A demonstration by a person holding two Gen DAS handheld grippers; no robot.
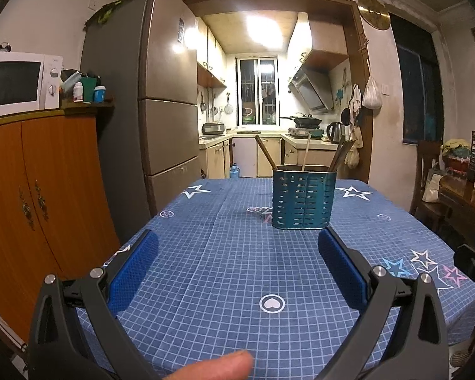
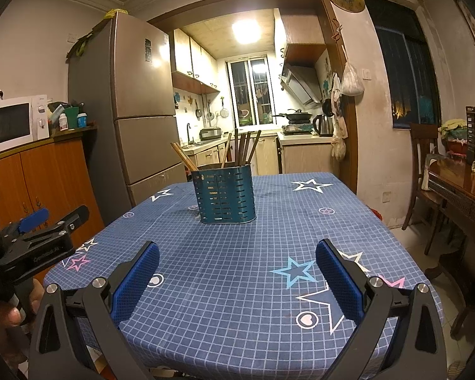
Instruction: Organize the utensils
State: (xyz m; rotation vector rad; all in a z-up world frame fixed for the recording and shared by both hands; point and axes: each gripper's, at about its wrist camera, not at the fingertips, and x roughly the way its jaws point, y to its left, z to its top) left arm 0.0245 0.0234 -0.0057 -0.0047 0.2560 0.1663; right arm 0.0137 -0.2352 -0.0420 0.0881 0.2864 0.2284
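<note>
A teal perforated utensil holder [image 1: 303,197] stands upright on the blue checked tablecloth [image 1: 224,253], with several brown chopsticks [image 1: 264,152] sticking out of it. It also shows in the right wrist view [image 2: 225,193] with its chopsticks [image 2: 242,147]. My left gripper [image 1: 237,240] is open and empty, held above the near part of the table, short of the holder. My right gripper [image 2: 237,250] is open and empty, also short of the holder. The left gripper's body [image 2: 38,237] shows at the left edge of the right wrist view.
An orange cabinet [image 1: 38,209] with a microwave [image 1: 19,84] stands left of the table, beside a tall fridge [image 1: 155,95]. A wooden chair [image 2: 426,171] and side table [image 2: 462,186] stand to the right. The kitchen lies beyond the table's far edge.
</note>
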